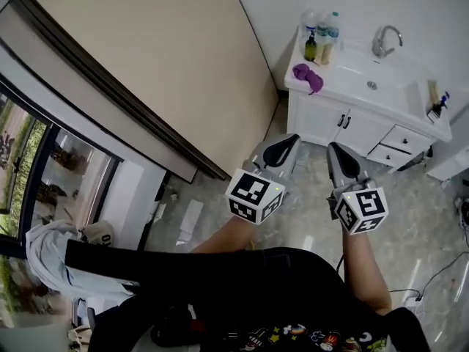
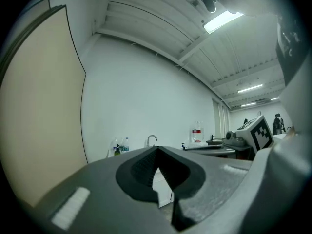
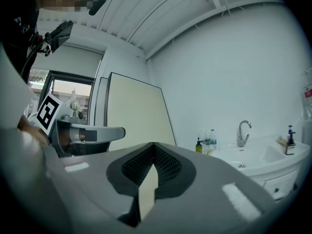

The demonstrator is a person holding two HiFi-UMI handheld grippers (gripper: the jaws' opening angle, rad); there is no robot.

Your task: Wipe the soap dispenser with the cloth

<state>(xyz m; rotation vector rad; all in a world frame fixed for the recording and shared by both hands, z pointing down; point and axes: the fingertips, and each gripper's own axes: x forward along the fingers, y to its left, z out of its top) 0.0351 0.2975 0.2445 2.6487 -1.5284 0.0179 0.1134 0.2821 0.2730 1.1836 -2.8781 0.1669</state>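
Note:
A purple cloth (image 1: 308, 75) lies bunched on the left end of the white vanity top (image 1: 396, 97). Just behind it stands a dark green pump soap dispenser (image 1: 311, 48) (image 2: 117, 151) (image 3: 199, 145). A second dark pump bottle (image 1: 437, 108) (image 3: 290, 143) stands at the vanity's right end. Both grippers are held level above the floor, well short of the vanity and pointing toward it. My left gripper (image 1: 284, 141) (image 2: 157, 149) is shut with nothing in it. My right gripper (image 1: 337, 149) (image 3: 153, 144) is also shut and empty.
Two water bottles (image 1: 330, 28) stand beside the green dispenser, and a chrome faucet (image 1: 386, 39) rises behind the basin. A large beige panel (image 1: 146, 64) leans along the left wall. Cables (image 1: 440, 277) run on the tiled floor at right; a window and clutter are at lower left.

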